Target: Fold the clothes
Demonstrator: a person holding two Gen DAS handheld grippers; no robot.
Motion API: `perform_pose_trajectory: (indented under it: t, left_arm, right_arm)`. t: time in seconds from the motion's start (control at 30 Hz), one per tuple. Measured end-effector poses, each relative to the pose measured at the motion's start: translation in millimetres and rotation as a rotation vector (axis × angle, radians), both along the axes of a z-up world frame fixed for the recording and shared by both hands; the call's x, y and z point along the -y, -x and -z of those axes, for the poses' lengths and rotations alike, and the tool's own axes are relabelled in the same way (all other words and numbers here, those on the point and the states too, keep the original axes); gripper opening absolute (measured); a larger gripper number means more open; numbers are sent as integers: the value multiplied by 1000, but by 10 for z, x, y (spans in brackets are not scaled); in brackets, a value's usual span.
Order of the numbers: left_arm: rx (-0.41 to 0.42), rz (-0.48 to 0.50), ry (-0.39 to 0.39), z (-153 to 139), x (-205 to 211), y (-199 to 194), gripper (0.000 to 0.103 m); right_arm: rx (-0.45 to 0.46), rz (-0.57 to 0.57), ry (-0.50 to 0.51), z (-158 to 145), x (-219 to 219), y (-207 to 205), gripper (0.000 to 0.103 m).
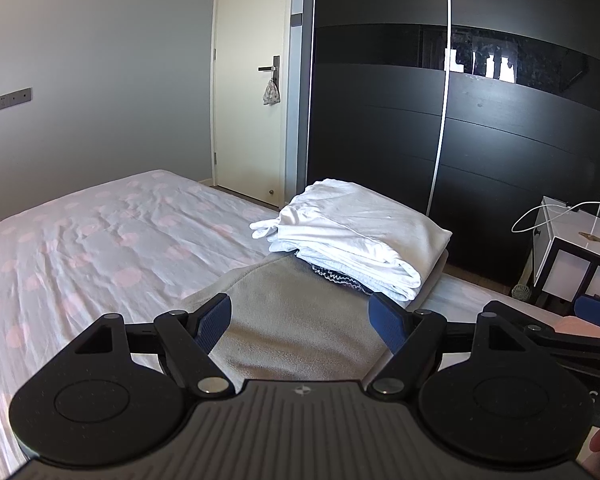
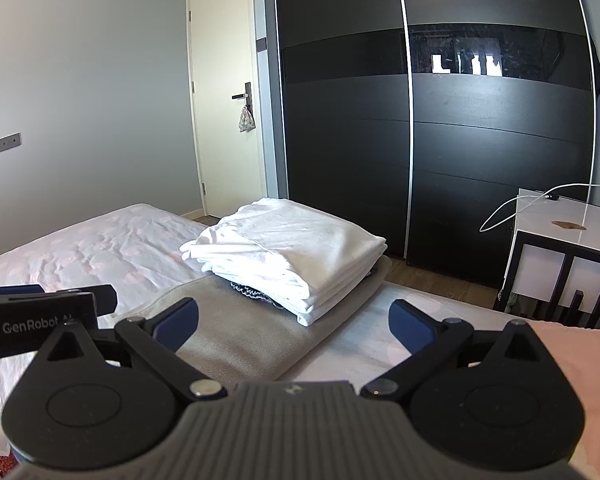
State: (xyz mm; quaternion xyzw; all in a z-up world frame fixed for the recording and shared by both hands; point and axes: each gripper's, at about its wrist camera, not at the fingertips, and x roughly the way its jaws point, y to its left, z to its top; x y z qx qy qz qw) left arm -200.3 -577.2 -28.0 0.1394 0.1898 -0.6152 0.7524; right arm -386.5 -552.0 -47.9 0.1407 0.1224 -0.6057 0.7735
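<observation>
A neat stack of folded white clothes (image 1: 348, 232) sits on a flat grey garment (image 1: 296, 320) spread over the bed (image 1: 80, 240). Both the left hand-held gripper (image 1: 300, 316) and right hand-held gripper (image 2: 294, 320) gape wide, empty.

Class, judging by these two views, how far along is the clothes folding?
Done: a folded white stack sits on a grey garment on the bed. In hand: nothing; the left gripper and right gripper are open. Left: possibly the grey garment and pink cloth.
</observation>
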Motion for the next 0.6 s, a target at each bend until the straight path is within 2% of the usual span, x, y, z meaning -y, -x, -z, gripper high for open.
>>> perform_pose_trajectory:
  t: [0.6]
  left_arm:
    - [5,-1,-6,-19,-4,-16,75]
  right_arm:
    - [3,-1,0,-15,-16,-24,102]
